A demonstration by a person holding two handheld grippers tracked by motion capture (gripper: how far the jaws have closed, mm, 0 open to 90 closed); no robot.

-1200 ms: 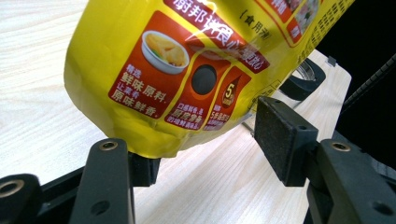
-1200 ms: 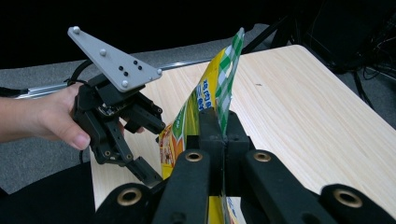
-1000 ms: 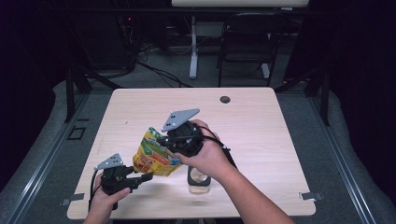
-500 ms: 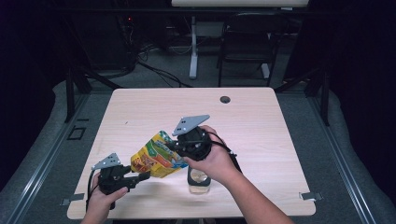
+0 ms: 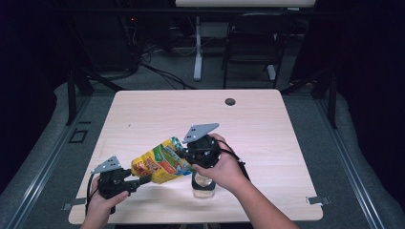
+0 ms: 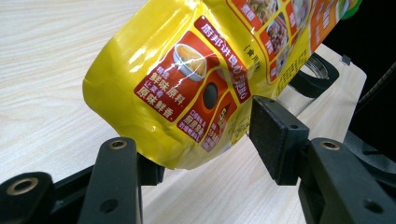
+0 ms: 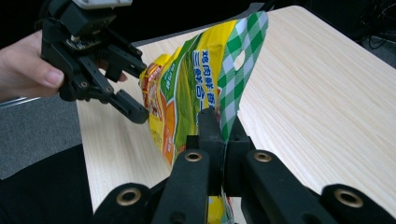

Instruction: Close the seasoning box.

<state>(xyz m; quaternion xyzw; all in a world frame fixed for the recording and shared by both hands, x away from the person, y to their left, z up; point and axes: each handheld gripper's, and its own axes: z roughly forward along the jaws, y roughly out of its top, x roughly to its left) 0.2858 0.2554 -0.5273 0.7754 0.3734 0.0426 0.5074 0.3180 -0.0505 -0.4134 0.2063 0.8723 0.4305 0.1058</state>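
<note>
A yellow food pouch (image 5: 157, 164) with red labels and a green chequered top hangs tilted over the front of the wooden table (image 5: 267, 124). My right gripper (image 5: 180, 153) is shut on the chequered top edge; in the right gripper view its jaws (image 7: 219, 126) pinch that edge. My left gripper (image 5: 141, 180) is open at the pouch's lower end. In the left gripper view the pouch's bottom (image 6: 187, 79) sits between the wide jaws (image 6: 210, 149), close to both pads without being squeezed. A clear glass jar (image 5: 203, 183) with a black rim stands under my right hand.
A small round hole (image 5: 230, 101) marks the table's far side. The jar (image 6: 308, 79) stands just behind the pouch near the front edge. Chair and desk legs stand on the dark floor beyond the table.
My right gripper has come down and tipped the pouch flatter, bringing its bottom end between the left gripper's jaws. The left hand has stayed where it was.
</note>
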